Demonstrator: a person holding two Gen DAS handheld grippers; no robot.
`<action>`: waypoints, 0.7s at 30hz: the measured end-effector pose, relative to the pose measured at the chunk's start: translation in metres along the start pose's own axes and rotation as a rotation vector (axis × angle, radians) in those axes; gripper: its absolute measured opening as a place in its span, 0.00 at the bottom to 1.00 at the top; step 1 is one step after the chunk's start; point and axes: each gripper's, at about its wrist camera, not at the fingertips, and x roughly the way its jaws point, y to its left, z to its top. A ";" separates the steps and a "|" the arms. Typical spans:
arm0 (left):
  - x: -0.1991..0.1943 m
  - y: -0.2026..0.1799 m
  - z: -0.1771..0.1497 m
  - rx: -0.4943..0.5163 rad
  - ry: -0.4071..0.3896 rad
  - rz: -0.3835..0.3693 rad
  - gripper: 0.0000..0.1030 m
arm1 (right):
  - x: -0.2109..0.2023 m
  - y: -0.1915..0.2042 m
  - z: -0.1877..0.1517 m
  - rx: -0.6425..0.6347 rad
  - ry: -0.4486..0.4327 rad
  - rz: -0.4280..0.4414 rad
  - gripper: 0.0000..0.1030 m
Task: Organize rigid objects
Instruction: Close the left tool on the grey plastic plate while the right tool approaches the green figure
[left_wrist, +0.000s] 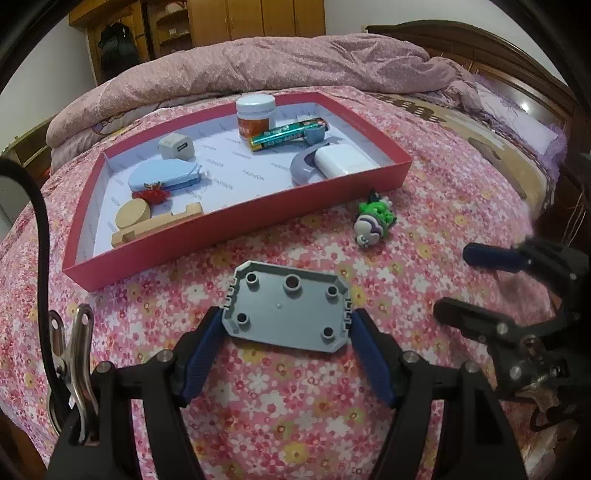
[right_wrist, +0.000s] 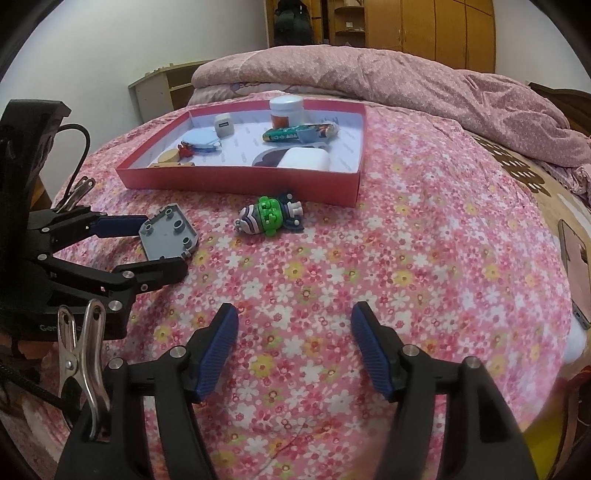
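Straddling the grey plate (left_wrist: 286, 309) with my left gripper (left_wrist: 286, 325), jaws spread, not pinching; soft bedspread (left_wrist: 295, 406) may tip it. Right gripper (right_wrist: 293, 325) spread, empty.

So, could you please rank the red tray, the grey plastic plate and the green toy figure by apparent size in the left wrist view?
1. Red tray
2. Grey plastic plate, though nearness to the camera enlarges it
3. Green toy figure
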 end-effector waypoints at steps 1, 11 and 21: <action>0.000 0.000 0.000 -0.002 -0.002 0.000 0.71 | 0.000 -0.001 0.000 0.003 -0.001 0.003 0.64; -0.015 0.024 -0.005 -0.080 -0.030 0.061 0.71 | 0.001 0.001 0.000 -0.003 0.001 0.032 0.78; -0.020 0.087 -0.024 -0.296 -0.024 0.141 0.71 | 0.009 0.018 0.006 -0.071 0.030 -0.008 0.80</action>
